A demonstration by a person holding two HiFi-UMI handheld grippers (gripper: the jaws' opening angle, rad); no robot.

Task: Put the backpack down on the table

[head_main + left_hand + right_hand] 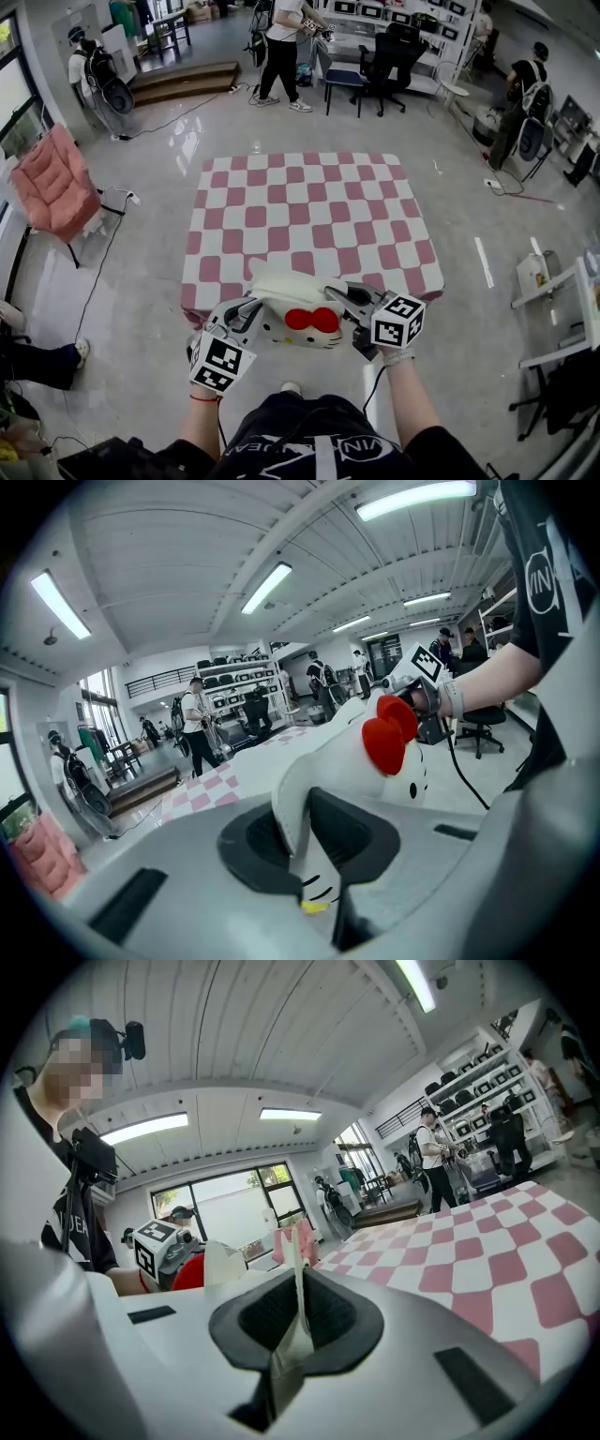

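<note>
Your left gripper (309,850) is pinching the backpack (298,298). Its jaws are pressed onto a white edge of the bag, right by the printed whiskers, and the bulk of the bag reaches out ahead of them. Your right gripper (296,1321) is clamped too, its jaws closed on a thin white flap of the same bag that stands upright between them.

The backpack is carried between the two grippers, the left one at its left side and the right one at its right side. The red bow (312,320) is on the side of the bag nearest your body, midway between the grippers.

Beyond both grippers lies the pink-and-white checked surface (309,211). The bag sits over its near edge, and these views do not show whether its underside touches the cloth. From the right gripper, the checks spread away ahead and to the right.

Far past the surface, ahead of both grippers, a person in a white top (281,47) stands on the floor. A pink chair (54,183) is well off to the left gripper's side.
</note>
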